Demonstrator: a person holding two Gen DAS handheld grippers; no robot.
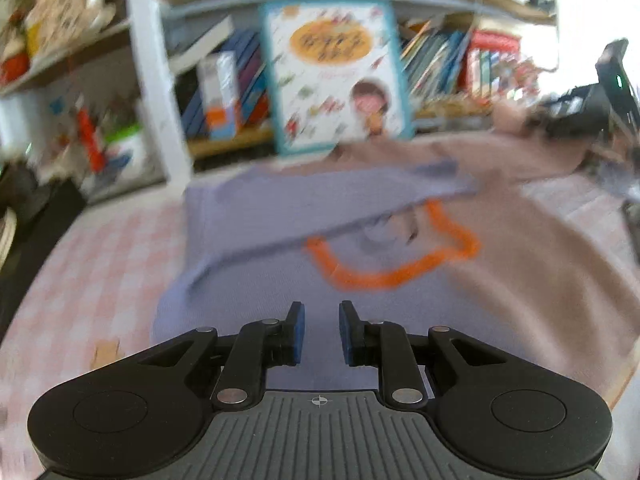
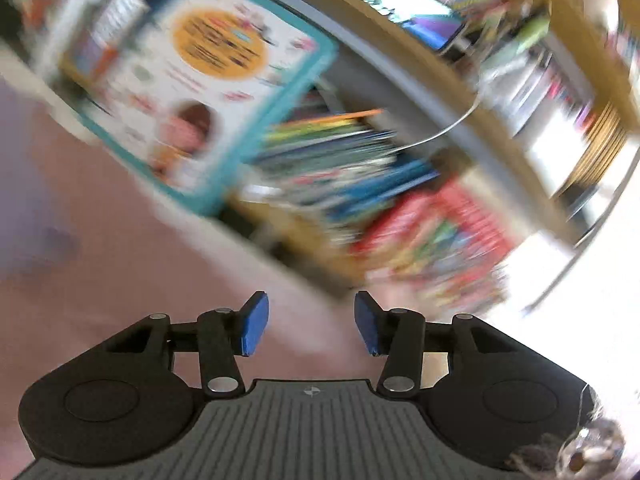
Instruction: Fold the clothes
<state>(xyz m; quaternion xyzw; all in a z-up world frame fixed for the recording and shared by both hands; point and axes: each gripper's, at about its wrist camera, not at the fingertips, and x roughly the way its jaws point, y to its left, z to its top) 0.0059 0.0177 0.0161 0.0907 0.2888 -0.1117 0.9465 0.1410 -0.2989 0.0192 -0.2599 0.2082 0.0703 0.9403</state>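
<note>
A lavender garment (image 1: 248, 208) with an orange outline print (image 1: 384, 276) lies on the table, its upper part folded over at a slant. It rests partly on a pinkish-beige cloth (image 1: 540, 248) that spreads to the right. My left gripper (image 1: 321, 332) hovers over the garment's near edge, open by a narrow gap, with nothing between the pads. My right gripper (image 2: 311, 328) is open wider and empty, tilted over the pinkish-beige cloth (image 2: 120, 280). A bit of lavender (image 2: 24, 200) shows at that view's left edge. Both views are blurred.
A pink checked tablecloth (image 1: 100, 264) covers the table to the left. Behind stands a bookshelf with a large picture book (image 1: 336, 76) (image 2: 208, 88) leaning on it and a white post (image 1: 156, 80). A dark piece of equipment (image 1: 608, 92) sits at the far right.
</note>
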